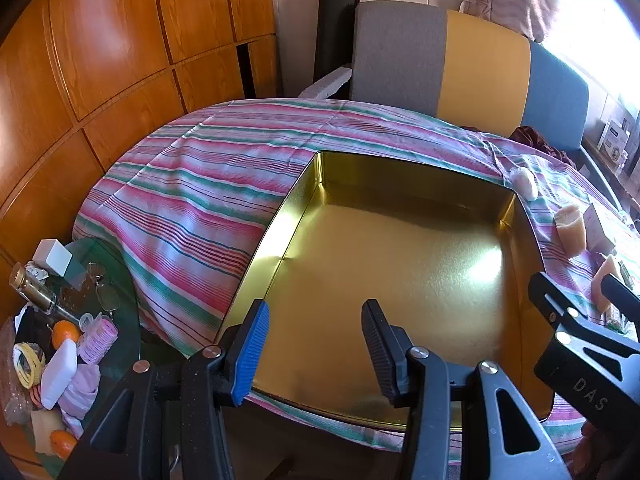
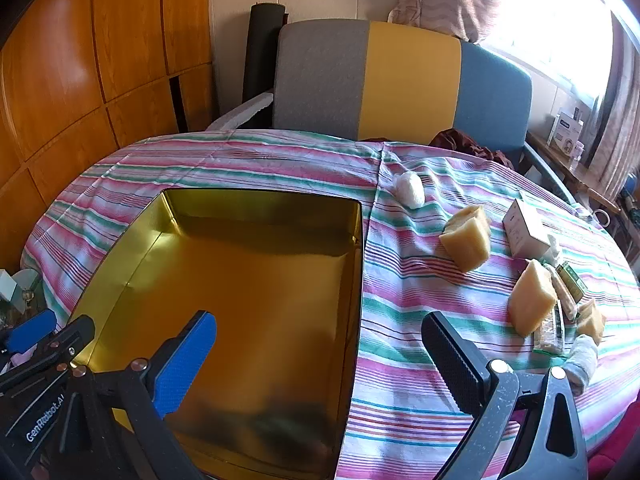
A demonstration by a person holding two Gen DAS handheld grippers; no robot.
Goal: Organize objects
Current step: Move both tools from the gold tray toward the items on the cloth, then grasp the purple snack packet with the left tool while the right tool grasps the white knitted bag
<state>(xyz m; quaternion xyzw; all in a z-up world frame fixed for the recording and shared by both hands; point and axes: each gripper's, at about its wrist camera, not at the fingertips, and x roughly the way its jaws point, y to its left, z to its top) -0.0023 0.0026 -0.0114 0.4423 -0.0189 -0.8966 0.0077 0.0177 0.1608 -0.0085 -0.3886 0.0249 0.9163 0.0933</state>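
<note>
Now both spread wide and holding nothing, the left hand-held gripper (image 1: 316, 344) and right hand-held gripper (image 2: 320, 360) hover over the gold tin (image 2: 240, 280) on the striped worktop (image 2: 400, 320); yellow sponge blocks (image 2: 468, 240), a white bundle (image 2: 410, 189) and a small carton (image 2: 524, 234) lie right of the tin.

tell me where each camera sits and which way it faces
Left wrist: on the left gripper, low at the near table edge, facing forward over the empty gold tin to the chair; its own open fingers and the right gripper at right show.
Right wrist: on the right gripper, further right, facing the tin and yellow blocks; its open fingers and the left gripper at left show.
Shared: tin, striped cloth, chair.
</note>
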